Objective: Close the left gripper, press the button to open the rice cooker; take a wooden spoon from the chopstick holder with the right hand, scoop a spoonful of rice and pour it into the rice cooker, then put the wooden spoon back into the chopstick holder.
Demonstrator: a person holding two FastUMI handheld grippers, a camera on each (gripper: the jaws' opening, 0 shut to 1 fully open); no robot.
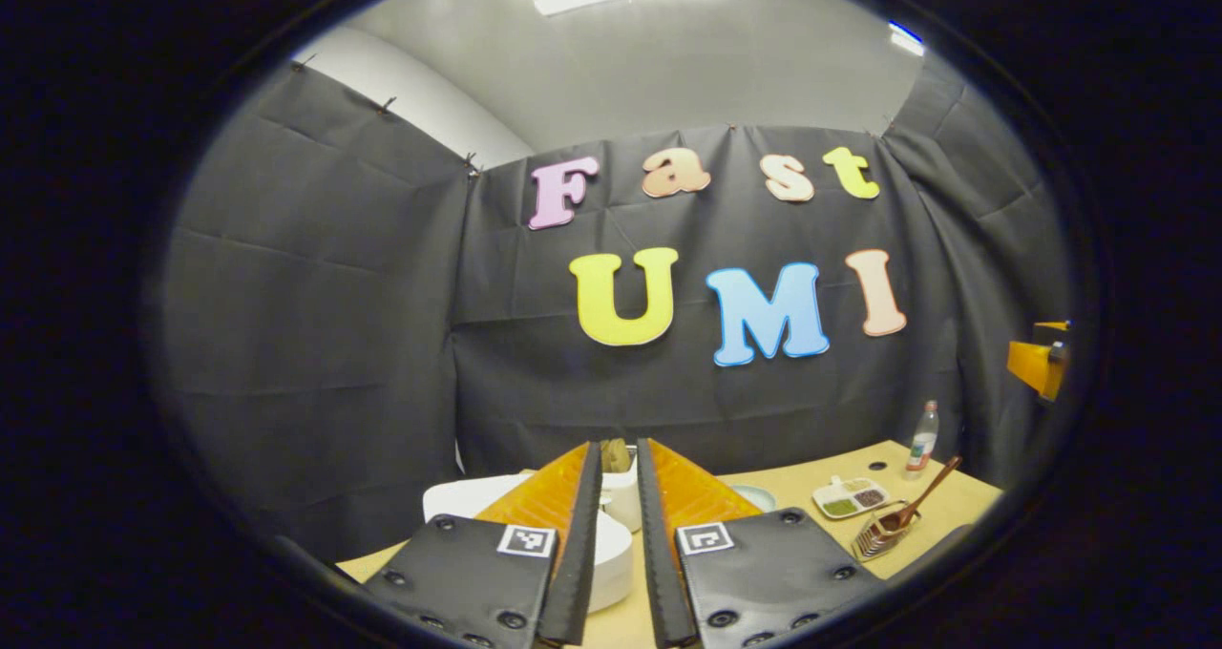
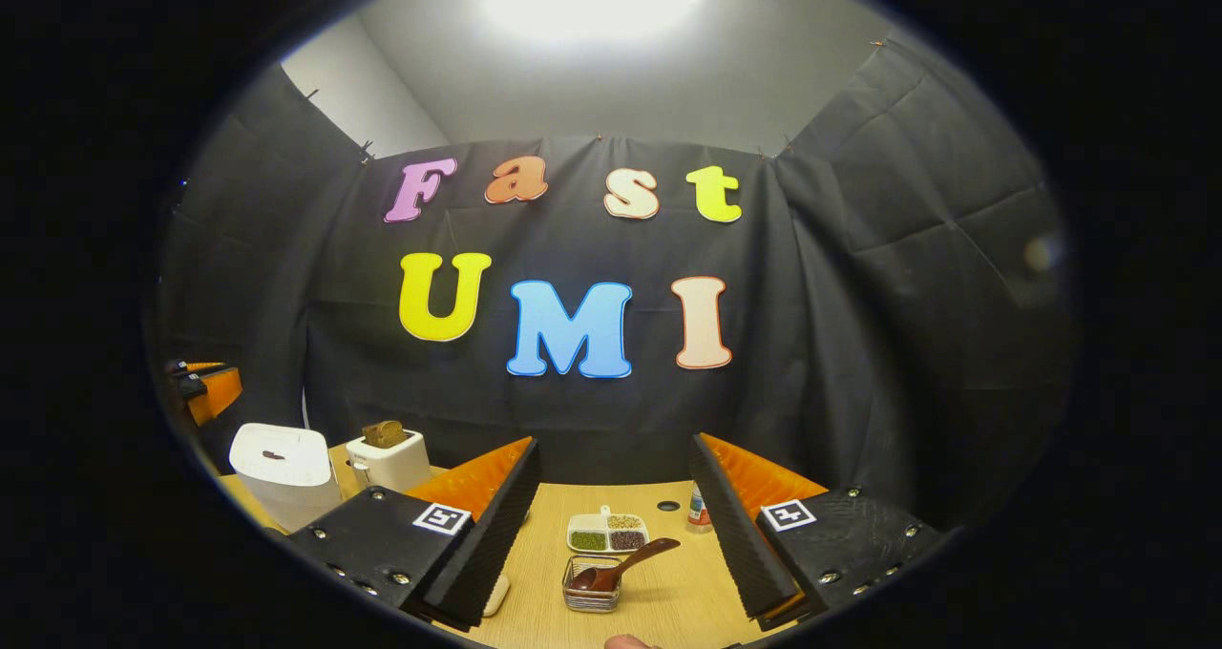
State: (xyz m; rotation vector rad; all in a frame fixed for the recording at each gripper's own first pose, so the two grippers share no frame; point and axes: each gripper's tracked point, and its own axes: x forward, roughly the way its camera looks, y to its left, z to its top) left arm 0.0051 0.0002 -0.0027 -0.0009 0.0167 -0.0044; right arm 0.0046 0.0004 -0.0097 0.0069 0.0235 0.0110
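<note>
The white, rounded rice cooker [image 2: 284, 472] stood lid-down at the table's left. The left gripper [image 1: 619, 534] was pinched nearly closed and empty, evidently readied for its button. The right gripper [image 2: 611, 525] was spread wide, holding nothing, lined up on the wooden spoon [image 2: 621, 565] leaning in the wire chopstick holder [image 2: 592, 595].

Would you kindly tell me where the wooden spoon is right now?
In the right gripper view, the spoon leans in the wire holder at bottom centre, just before the grain tray.
</note>
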